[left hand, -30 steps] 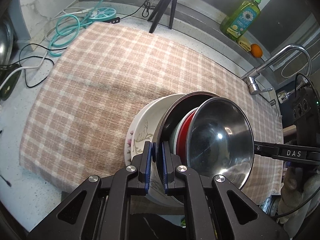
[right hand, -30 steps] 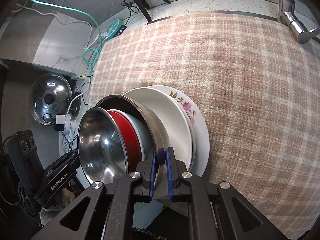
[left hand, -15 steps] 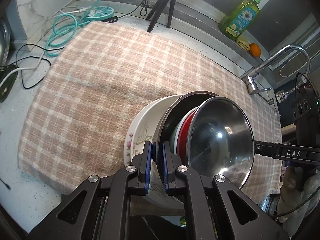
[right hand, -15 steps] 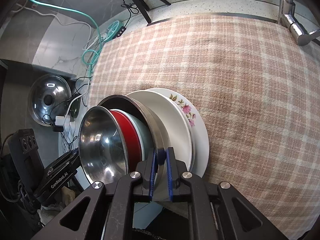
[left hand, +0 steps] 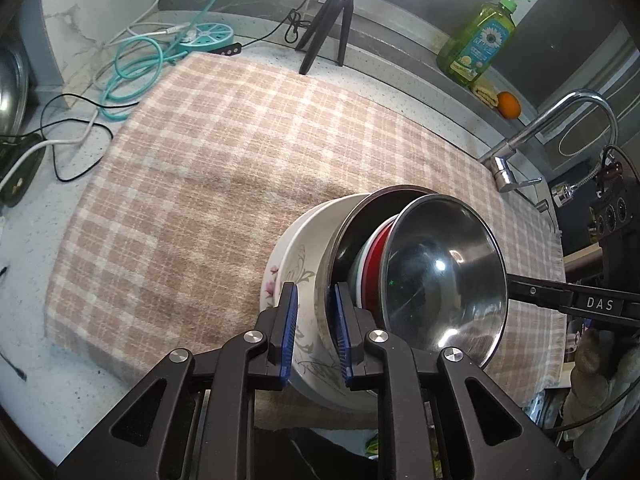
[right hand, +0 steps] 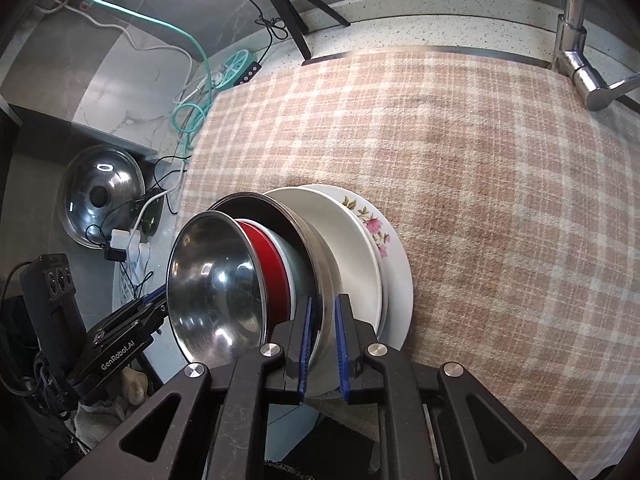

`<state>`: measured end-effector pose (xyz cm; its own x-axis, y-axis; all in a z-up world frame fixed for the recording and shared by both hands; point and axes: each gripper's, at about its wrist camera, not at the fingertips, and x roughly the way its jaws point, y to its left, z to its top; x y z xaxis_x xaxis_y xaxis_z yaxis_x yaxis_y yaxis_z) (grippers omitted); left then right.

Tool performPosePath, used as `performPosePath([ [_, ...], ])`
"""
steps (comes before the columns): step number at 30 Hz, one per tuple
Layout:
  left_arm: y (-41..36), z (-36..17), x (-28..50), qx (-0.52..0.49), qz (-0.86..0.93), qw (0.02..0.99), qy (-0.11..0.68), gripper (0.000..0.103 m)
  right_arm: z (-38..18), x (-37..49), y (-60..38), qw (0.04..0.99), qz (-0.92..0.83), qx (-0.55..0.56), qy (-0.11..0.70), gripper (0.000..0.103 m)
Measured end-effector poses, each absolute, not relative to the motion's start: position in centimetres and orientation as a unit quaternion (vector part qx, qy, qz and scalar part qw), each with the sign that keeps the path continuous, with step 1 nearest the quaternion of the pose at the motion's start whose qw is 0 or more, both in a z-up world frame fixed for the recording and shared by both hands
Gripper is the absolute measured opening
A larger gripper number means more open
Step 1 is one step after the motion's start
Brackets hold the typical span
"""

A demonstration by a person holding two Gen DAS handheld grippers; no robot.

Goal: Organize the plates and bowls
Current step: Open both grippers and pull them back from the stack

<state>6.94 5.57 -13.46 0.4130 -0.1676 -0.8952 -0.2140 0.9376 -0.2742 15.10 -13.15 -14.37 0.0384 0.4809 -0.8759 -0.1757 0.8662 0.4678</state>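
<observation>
A stack of dishes sits on the plaid cloth (left hand: pixel 224 168): a floral plate (left hand: pixel 276 284), a white plate (right hand: pixel 352 256), a dark metal pan (left hand: pixel 352 236), a red bowl (left hand: pixel 374 258) and a steel bowl (left hand: pixel 444 280) on top. It also shows in the right wrist view, with the steel bowl (right hand: pixel 216 288) at the left. My left gripper (left hand: pixel 314 334) is open, its pads apart around the dark pan's rim. My right gripper (right hand: pixel 323 344) is open too, its pads a little apart astride the pan's rim (right hand: pixel 320 276) on the opposite side.
A tripod (left hand: pixel 328 20), a green soap bottle (left hand: pixel 476 40), an orange (left hand: pixel 509 105) and a faucet (left hand: pixel 532 136) stand at the back. Teal and white cables (left hand: pixel 132 72) lie at the back left. A pot lid (right hand: pixel 100 196) leans at the left.
Both grippers were shut on the dark pan's rim and have now opened. The left jaws opened wider. The stack has settled on the cloth.
</observation>
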Motion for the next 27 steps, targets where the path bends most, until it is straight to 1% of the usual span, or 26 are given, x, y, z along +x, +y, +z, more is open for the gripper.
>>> performPosePath([
  [2,5.7,-13.4,6.7,-0.175,0.015,0.823,0.540,0.023,-14.1,14.9,-13.3,0.714,0.231,0.116,0.651,0.012],
  [11,5.6,-12.3,5.1,-0.153,0.027,0.838,0.524,0.024,-12.8,13.2,-14.5,0.735,0.226,0.108,0.630,0.016],
  [13,5.6,-12.0,4.6,-0.149,0.029,0.841,0.520,0.024,-12.5,12.8,-14.8,0.742,0.225,0.102,0.623,0.021],
  [14,5.6,-11.9,4.4,-0.146,0.030,0.842,0.518,0.024,-12.3,12.6,-14.9,0.748,0.223,0.097,0.618,0.026],
  [15,5.5,-11.7,4.1,-0.143,0.033,0.845,0.515,0.024,-12.2,12.3,-15.1,0.753,0.221,0.092,0.612,0.028],
  [19,5.4,-11.0,2.8,-0.131,0.038,0.852,0.506,0.025,-11.5,11.5,-15.6,0.767,0.216,0.083,0.599,0.028],
  [21,5.2,-10.6,2.3,-0.129,0.041,0.855,0.500,0.029,-11.1,10.9,-15.8,0.774,0.215,0.077,0.590,0.029],
  [22,5.1,-10.3,1.9,-0.127,0.043,0.858,0.496,0.036,-10.8,10.6,-15.8,0.781,0.213,0.072,0.583,0.031],
  [23,5.0,-10.1,1.6,-0.126,0.044,0.860,0.492,0.040,-10.5,10.3,-15.9,0.786,0.213,0.069,0.576,0.034],
  [24,4.9,-9.8,1.3,-0.123,0.046,0.863,0.487,0.040,-10.2,9.9,-16.0,0.792,0.212,0.065,0.568,0.037],
  [27,4.4,-9.1,0.5,-0.115,0.050,0.870,0.477,0.040,-9.2,8.8,-16.0,0.808,0.210,0.050,0.549,0.041],
])
